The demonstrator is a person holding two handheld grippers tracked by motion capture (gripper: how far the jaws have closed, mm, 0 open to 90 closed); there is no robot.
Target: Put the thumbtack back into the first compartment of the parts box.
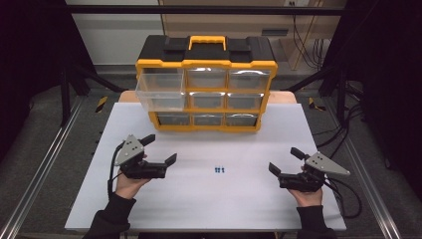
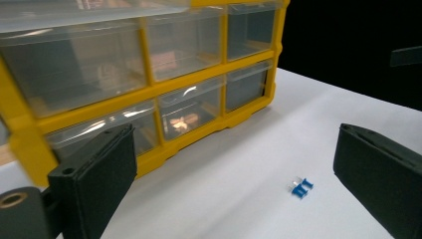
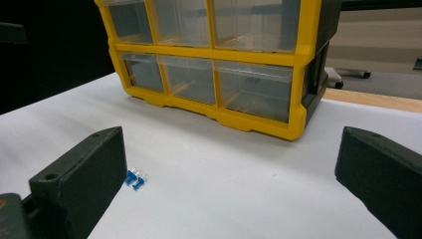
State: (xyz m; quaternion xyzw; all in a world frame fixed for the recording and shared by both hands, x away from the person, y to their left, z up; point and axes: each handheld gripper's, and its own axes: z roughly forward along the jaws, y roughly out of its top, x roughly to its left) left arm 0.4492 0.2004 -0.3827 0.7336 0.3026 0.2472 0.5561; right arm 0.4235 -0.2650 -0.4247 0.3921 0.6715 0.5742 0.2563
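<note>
Small blue connectors (image 1: 219, 170) lie on the white tabletop (image 1: 199, 209), roughly mid-way btwn the two tools and well in front of the yellow drawer organizer (image 1: 206, 92). In the left gripper view they (image 2: 301, 187) look like two tiny blue-sleeved pieces w/ pale metal tips, side by side, touching or nearly so; same pair in the right gripper view (image 3: 135, 178).

Handling, as a guess: v. light, stiff, smooth plastic sleeves, so apt to skid or flick away on the slick surface if nudged off-centre. Best hold prob. across the blue sleeves, both pieces pinched together from the sides, jaws low to the surface. Tips too small to judge further.

Left tool (image 1: 160, 148): jaws wide apart, holding nothing, touching nothing, left of the connectors and angled toward them. Right tool (image 1: 286, 160): also spread wide, empty, well to the right of them. Each is gripped by a hand near the front edge.

Organizer's top-left drawer (image 1: 160, 89) is pulled out toward the front; looks empty, though clear plastic makes that hard to confirm.
</note>
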